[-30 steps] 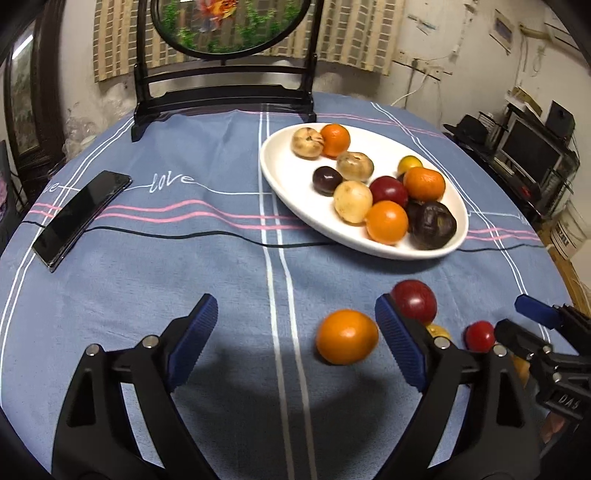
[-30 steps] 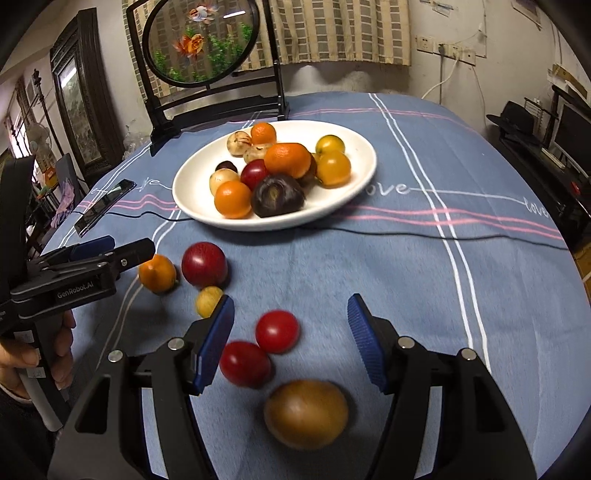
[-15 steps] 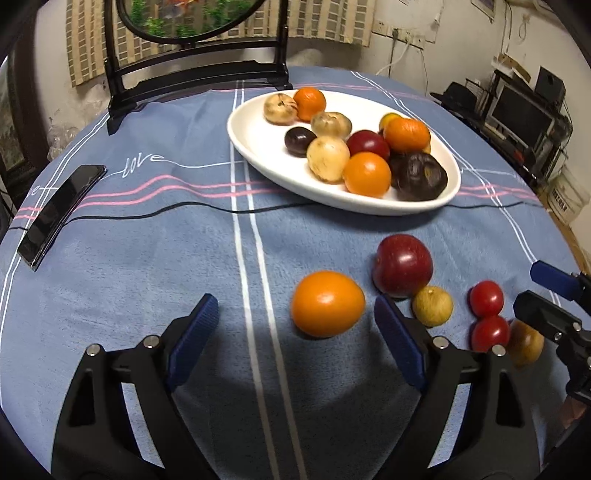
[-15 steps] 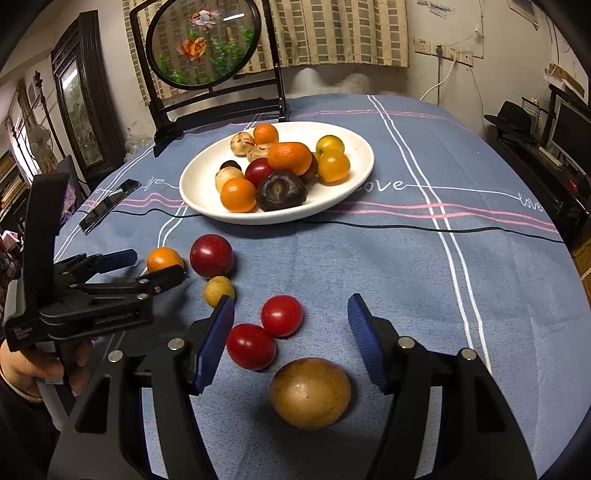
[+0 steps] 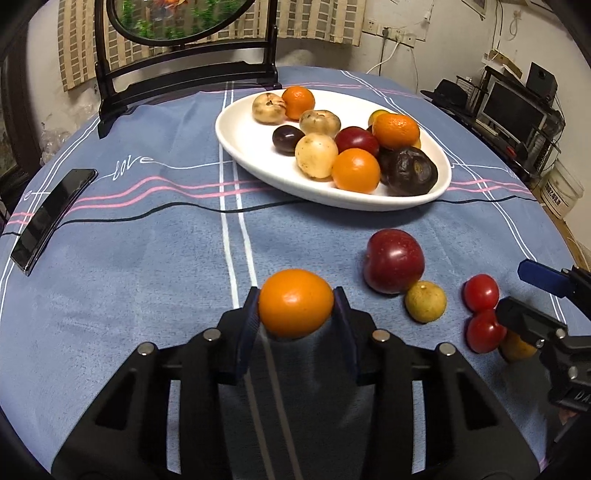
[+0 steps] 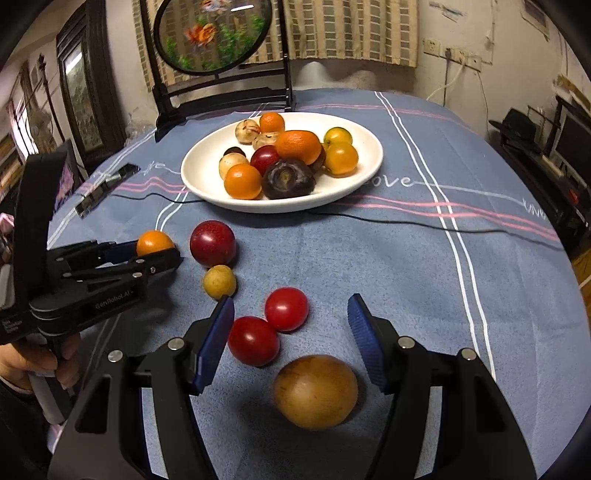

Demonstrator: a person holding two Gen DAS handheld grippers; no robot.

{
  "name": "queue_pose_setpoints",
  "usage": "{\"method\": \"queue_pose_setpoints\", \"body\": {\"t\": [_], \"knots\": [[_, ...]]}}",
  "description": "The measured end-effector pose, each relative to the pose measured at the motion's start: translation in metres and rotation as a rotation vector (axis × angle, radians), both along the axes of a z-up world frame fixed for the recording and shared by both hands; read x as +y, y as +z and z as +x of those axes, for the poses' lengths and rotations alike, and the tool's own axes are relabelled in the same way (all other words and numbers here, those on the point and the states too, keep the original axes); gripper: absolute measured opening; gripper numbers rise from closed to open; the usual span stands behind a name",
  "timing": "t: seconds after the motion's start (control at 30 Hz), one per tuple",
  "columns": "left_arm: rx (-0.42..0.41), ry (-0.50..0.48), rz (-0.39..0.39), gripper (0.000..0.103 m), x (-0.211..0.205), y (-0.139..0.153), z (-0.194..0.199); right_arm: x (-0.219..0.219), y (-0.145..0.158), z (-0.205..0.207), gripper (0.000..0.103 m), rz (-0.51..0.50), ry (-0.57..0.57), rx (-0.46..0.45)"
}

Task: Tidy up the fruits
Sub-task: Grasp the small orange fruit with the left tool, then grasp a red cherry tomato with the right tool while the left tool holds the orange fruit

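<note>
We read "GenRobot.AI" on left gripper (image 6: pixel 157 254) | it clamps orange (image 5: pixel 295 308) | right gripper (image 6: pixel 290 338) spread above brown fruit (image 6: pixel 316 391) | tablecloth (image 5: pixel 147 240) says "love"

A home: clothed dining table (image 5: pixel 147 236), curtained window (image 6: pixel 343 33), framed mirror (image 6: pixel 88 92).

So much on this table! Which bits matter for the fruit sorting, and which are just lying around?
Part of the job:
- orange, clamped in the left gripper
- white plate of fruit
- loose red plum, yellow fruit, two cherry tomatoes, brown fruit
- right gripper, open

Just lying about:
- black phone
- fish painting stand
</note>
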State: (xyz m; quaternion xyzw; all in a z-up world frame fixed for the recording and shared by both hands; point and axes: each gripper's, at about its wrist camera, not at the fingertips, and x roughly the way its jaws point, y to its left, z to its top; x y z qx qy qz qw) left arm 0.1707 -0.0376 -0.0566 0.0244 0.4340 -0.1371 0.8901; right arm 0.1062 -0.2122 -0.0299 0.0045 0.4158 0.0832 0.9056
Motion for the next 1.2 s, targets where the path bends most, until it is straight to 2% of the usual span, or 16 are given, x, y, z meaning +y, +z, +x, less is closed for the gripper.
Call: {"method": "queue_pose_setpoints", "body": {"t": [0.23,0.33,0.43,0.6,0.7,0.77,0.8,1.0,1.2], "knots": [[0.0,-0.004,0.004,0.04,0.0,0.001,-0.001,0.01,-0.005,0.016,0.063,-0.056,0.018,0.037],[-0.001,-0.004,0.005,0.04,0.0,0.001,-0.001,0.009,-0.004,0.022,0.051,-0.05,0.022,0.048],[-0.002,-0.006,0.006,0.04,0.0,0.001,-0.001,0.006,-0.003,0.028,0.045,-0.045,0.003,0.053],[-0.002,-0.005,0.007,0.04,0.0,0.001,-0.001,0.013,-0.015,0.033,0.042,-0.054,0.026,0.11],[-0.001,-0.005,0.008,0.041,0.0,0.001,-0.001,0.021,-0.015,0.029,0.04,-0.068,0.047,0.1],[-0.001,-0.005,0.009,0.041,0.0,0.001,-0.002,0.021,-0.014,0.029,0.036,-0.071,0.036,0.096],[-0.001,-0.006,0.008,0.041,0.0,0.001,-0.002,0.02,-0.014,0.029,0.025,-0.068,0.025,0.096],[-0.005,-0.009,0.006,0.041,-0.001,0.002,-0.002,0.009,-0.014,0.027,0.025,0.005,-0.011,0.079],[-0.02,-0.009,-0.013,0.04,0.001,0.006,-0.003,-0.004,0.005,0.023,0.025,0.083,-0.029,0.024]]}}
